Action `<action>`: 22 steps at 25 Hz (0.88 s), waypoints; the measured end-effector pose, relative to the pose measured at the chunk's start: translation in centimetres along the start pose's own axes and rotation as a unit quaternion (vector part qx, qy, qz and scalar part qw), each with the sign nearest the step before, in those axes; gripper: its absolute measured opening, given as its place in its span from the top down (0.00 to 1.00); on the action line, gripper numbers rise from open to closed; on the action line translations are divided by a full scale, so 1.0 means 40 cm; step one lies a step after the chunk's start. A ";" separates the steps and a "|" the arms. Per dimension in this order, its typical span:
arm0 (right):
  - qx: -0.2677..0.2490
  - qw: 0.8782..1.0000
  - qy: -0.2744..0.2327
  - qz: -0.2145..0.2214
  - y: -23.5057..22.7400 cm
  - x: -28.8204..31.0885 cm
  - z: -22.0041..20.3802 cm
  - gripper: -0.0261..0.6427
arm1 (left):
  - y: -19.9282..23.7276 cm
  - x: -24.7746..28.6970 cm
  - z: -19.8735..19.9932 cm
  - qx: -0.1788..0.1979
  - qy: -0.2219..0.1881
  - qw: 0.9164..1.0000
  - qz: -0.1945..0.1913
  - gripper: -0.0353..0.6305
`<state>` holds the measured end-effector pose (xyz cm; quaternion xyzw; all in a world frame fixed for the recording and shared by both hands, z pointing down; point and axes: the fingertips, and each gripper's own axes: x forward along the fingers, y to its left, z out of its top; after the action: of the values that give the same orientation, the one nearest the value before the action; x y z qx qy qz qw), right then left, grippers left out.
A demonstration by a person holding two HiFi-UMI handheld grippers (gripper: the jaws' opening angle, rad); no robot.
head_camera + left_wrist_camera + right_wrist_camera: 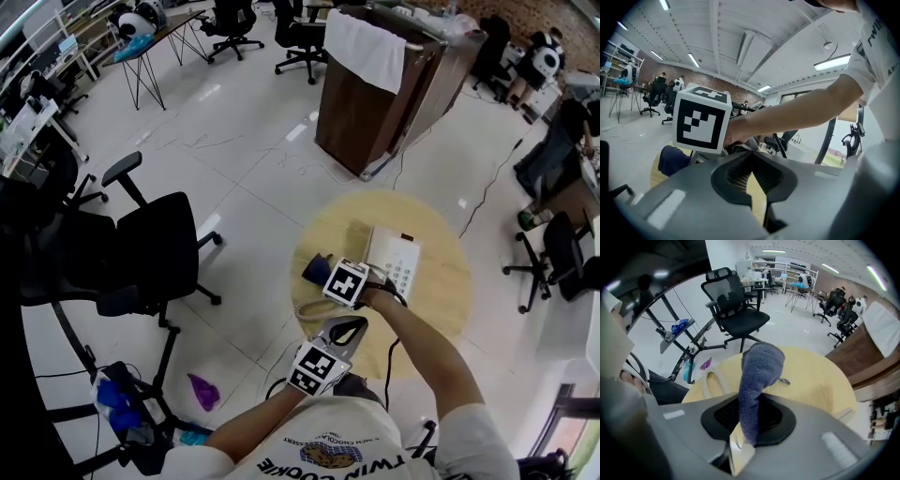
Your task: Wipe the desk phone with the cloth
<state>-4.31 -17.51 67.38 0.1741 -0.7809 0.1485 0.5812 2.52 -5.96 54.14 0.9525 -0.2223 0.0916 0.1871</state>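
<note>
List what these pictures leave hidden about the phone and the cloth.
Head view: the right gripper's marker cube covers the desk phone's near left corner, so whether the cloth touches it is hidden; key labels too small.
Right gripper view: phone outside the frame.
Left gripper view: the left gripper's own body hides most of the table; phone unseen.

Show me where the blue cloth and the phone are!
cloth (761, 364): right gripper view, on its bunched upper end.
desk phone (400, 270): head view, on its keypad.
</note>
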 end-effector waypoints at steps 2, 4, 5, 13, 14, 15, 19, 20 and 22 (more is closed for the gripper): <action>0.008 1.000 0.003 -0.005 0.003 -0.003 -0.006 0.86 | -0.004 -0.003 0.000 0.004 0.001 1.000 -0.006 0.96; 0.016 1.000 0.007 -0.010 0.002 -0.005 -0.014 0.86 | -0.007 -0.005 0.000 0.007 0.002 1.000 -0.011 0.96; 0.018 1.000 0.000 -0.007 0.004 -0.003 -0.009 0.86 | -0.009 -0.007 -0.001 0.006 0.002 1.000 -0.014 0.96; 0.127 0.987 -0.082 -0.044 -0.046 -0.069 -0.005 0.86 | -0.014 -0.016 0.004 0.015 0.002 0.999 -0.036 0.96; 0.144 0.983 -0.100 -0.052 -0.053 -0.088 -0.006 0.86 | -0.016 -0.018 0.006 0.016 0.001 0.999 -0.040 0.96; 0.159 0.978 -0.119 -0.061 -0.058 -0.108 -0.008 0.86 | -0.017 -0.021 0.009 0.016 0.000 0.999 -0.043 0.96; 0.212 0.955 -0.186 -0.096 -0.057 -0.199 -0.024 0.86 | -0.026 -0.044 0.032 0.016 -0.012 0.998 -0.056 0.96; 0.223 0.948 -0.199 -0.107 -0.056 -0.222 -0.032 0.86 | -0.030 -0.050 0.039 0.016 -0.015 0.998 -0.060 0.96; 0.242 0.936 -0.222 -0.128 -0.053 -0.267 -0.052 0.86 | -0.041 -0.059 0.052 0.018 -0.024 0.997 -0.069 0.96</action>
<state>1.24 -17.44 57.80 0.4366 -0.8016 0.2151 0.3474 1.36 -4.50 51.12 0.9707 -0.1585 0.0590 0.1706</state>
